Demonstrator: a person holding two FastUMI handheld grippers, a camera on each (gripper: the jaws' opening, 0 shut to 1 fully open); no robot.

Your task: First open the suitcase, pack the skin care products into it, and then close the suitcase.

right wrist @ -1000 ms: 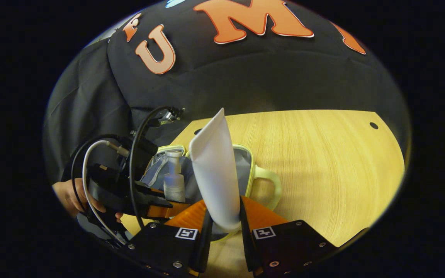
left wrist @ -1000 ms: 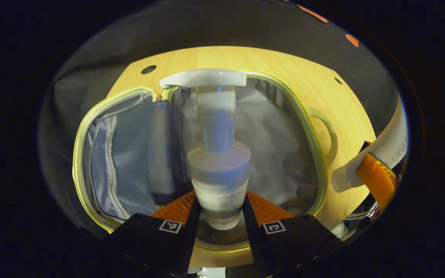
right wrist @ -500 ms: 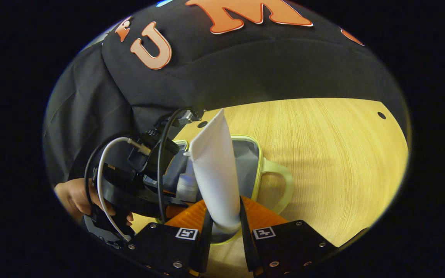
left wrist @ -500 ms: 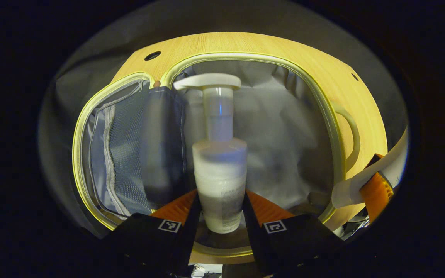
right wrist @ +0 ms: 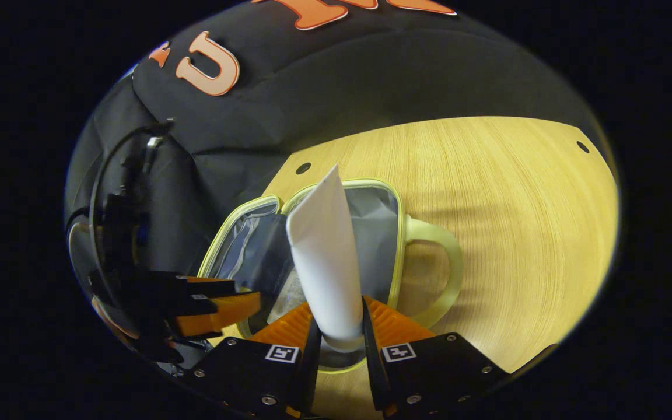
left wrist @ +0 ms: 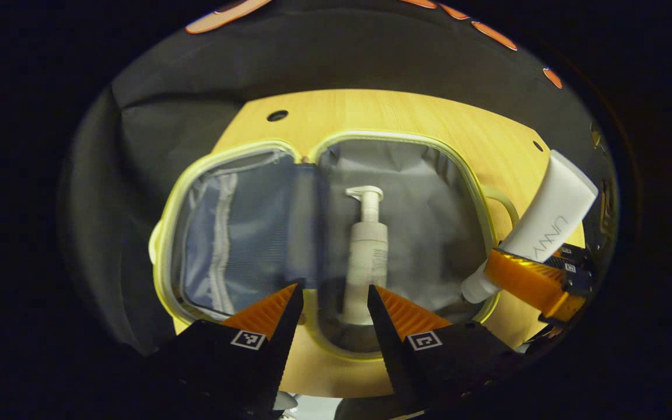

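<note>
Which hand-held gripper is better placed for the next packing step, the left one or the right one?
Probably the right hand-held gripper. It is shut on the white tube, at the edge of the open suitcase. The left hand-held gripper is open, and the pump bottle lies inside the suitcase.

Left gripper view: high, looking down into open suitcase (left wrist: 336, 233). Right gripper view: lower, nearer, from handle side; both share suitcase.

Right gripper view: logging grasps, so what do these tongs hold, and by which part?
The right tongs are shut on the white tube, gripping its lower cap end, crimped end pointing up over the open suitcase.
</note>
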